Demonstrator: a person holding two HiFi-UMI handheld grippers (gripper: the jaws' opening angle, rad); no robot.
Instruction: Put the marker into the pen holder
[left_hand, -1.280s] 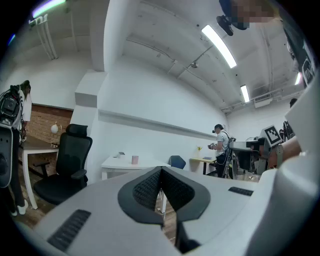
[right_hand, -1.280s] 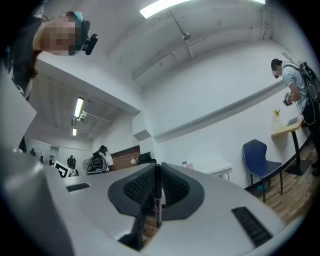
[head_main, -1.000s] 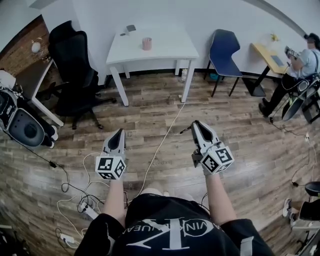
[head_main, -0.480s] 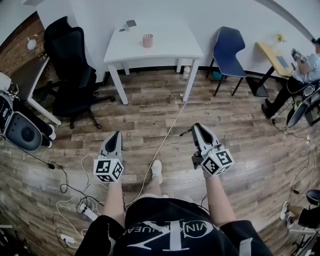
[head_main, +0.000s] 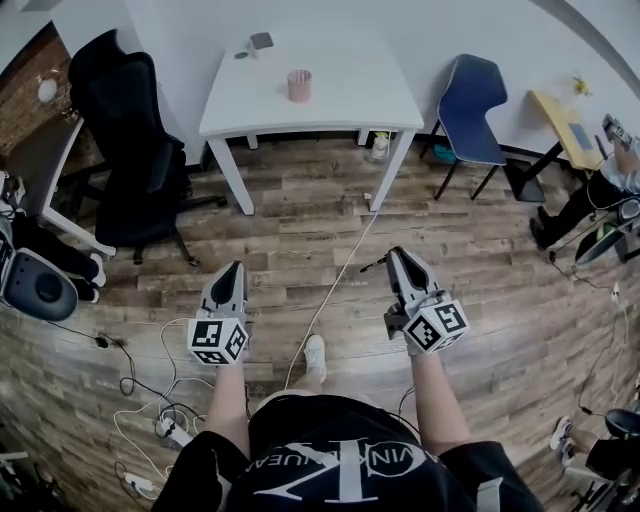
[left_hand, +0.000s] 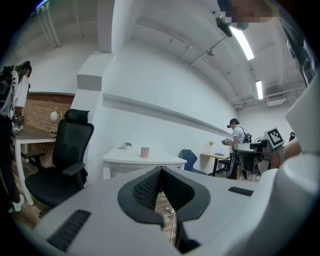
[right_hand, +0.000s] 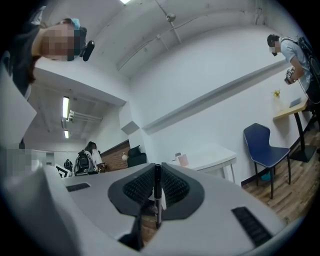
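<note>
The pink pen holder (head_main: 299, 85) stands on the white table (head_main: 340, 105) at the far wall; it also shows small in the left gripper view (left_hand: 145, 152) and the right gripper view (right_hand: 183, 160). My right gripper (head_main: 392, 253) hangs over the wooden floor, far short of the table, shut on a thin black marker (right_hand: 158, 196) that stands upright between its pads; the marker's end (head_main: 371, 265) pokes out to the left. My left gripper (head_main: 236, 266) is level with it, its jaws together with nothing between them (left_hand: 161, 172).
A black office chair (head_main: 125, 130) stands left of the table, a blue chair (head_main: 476, 100) to its right. A white cable (head_main: 335, 285) and other cords run over the floor. A person (head_main: 605, 175) sits at a small desk far right. A small grey object (head_main: 261, 41) lies on the table's back.
The table and chairs have drifted nearer and the view has swung left. A white shoe has stepped forward between the arms. Both grippers hold their pose.
</note>
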